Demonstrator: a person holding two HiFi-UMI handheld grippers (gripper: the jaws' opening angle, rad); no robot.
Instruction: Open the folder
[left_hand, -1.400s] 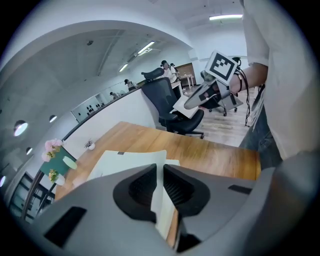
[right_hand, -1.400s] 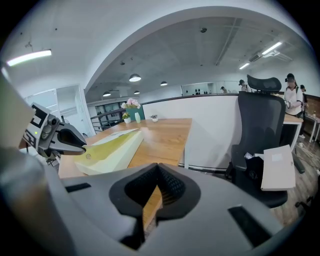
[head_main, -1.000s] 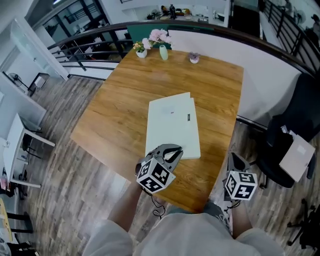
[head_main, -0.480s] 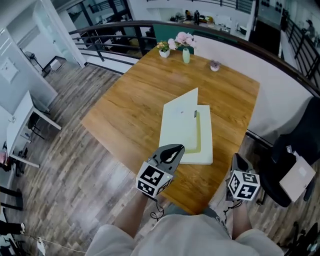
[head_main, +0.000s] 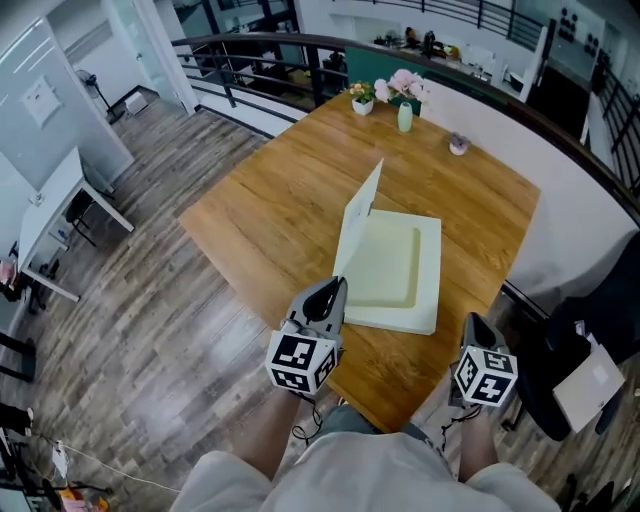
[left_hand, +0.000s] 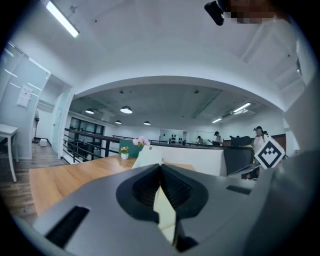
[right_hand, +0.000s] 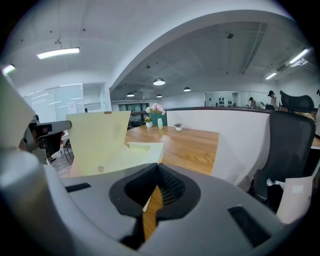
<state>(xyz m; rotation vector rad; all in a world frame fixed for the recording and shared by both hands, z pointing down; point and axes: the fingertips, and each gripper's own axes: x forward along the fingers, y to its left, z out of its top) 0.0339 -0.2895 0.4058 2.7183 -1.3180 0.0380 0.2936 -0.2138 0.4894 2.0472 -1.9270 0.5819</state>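
Observation:
A pale yellow folder (head_main: 395, 270) lies on the wooden table (head_main: 280, 200). Its front cover (head_main: 358, 222) stands nearly upright along the left side, with the inside tray showing. My left gripper (head_main: 337, 285) is shut on the cover's near corner. In the left gripper view the pale sheet (left_hand: 147, 156) runs between the closed pads of that gripper (left_hand: 161, 167). My right gripper (head_main: 471, 322) hangs off the table's near right edge, shut and holding nothing. The right gripper view looks past its own jaws (right_hand: 158, 181) at the raised cover (right_hand: 97, 140) and the tray (right_hand: 142, 147).
At the table's far end stand a vase of pink flowers (head_main: 404, 100), a small potted plant (head_main: 362, 98) and a small ornament (head_main: 458, 143). A black office chair (head_main: 590, 350) stands right of the table. A dark railing (head_main: 260, 60) runs behind it.
The cover went from lying flat to half raised to almost upright. My left gripper rose with it and rolled onto its side. The right gripper shifted only slightly.

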